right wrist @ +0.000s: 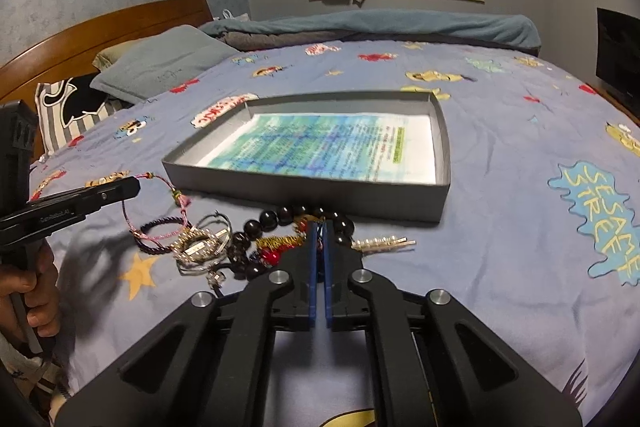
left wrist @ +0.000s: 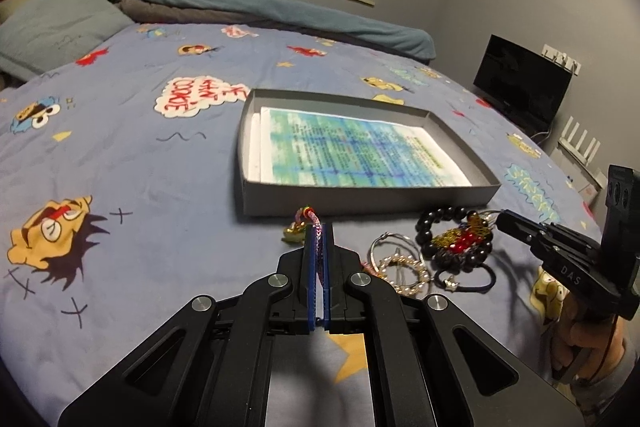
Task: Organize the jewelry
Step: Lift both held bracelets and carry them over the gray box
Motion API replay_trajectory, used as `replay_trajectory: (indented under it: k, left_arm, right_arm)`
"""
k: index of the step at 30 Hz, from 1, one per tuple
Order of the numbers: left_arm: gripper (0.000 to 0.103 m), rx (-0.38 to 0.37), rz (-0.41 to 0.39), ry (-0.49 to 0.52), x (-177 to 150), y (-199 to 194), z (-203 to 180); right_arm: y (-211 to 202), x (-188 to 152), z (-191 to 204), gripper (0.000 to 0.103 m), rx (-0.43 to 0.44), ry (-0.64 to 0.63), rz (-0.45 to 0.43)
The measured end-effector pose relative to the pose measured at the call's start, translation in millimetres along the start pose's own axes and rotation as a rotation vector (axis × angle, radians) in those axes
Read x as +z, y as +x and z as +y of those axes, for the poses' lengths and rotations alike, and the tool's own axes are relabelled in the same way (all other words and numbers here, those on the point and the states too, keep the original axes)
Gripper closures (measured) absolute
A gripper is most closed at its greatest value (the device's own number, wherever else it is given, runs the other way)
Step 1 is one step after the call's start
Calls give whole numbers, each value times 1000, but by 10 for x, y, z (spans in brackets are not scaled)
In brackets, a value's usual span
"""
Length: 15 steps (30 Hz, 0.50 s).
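Note:
A grey shallow box (left wrist: pixel 360 197) lined with a printed sheet lies on the bed; it also shows in the right wrist view (right wrist: pixel 304 195). A pile of jewelry lies in front of it. My left gripper (left wrist: pixel 317 233) is shut on a pink woven cord bracelet (left wrist: pixel 316 223), lifted just above the sheet; in the right wrist view the cord (right wrist: pixel 160 183) hangs from its tip. My right gripper (right wrist: pixel 319 229) is shut on the black bead bracelet (right wrist: pixel 276 217) with its red and gold tassel (right wrist: pixel 276 247). The bead bracelet (left wrist: pixel 440 223) lies on the bed.
Silver bangles (right wrist: pixel 208 247), a pearl bracelet (left wrist: pixel 404 269), a black hair tie (left wrist: pixel 468 281) and a gold hair clip (right wrist: pixel 382 243) lie in the pile. Pillows (right wrist: pixel 160 67) and a wooden headboard (right wrist: pixel 120 23) are at the left. A black monitor (left wrist: pixel 520 83) stands right of the bed.

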<state>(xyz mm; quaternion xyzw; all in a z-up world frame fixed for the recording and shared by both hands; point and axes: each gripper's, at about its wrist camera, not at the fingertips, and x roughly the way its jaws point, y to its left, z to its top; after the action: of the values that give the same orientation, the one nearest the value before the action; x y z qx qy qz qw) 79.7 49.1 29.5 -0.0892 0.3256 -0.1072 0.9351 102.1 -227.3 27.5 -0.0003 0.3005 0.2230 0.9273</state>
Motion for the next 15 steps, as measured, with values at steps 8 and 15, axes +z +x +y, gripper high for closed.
replay_trajectory:
  k: [8, 15]
  left_arm:
    - [100, -23, -17, -2, 60, -65, -31]
    - [100, -32, -8, 11, 66, -55, -51]
  right_arm:
    - [-86, 82, 54, 103, 43, -17, -30]
    - [-3, 58, -102, 66, -4, 42, 12]
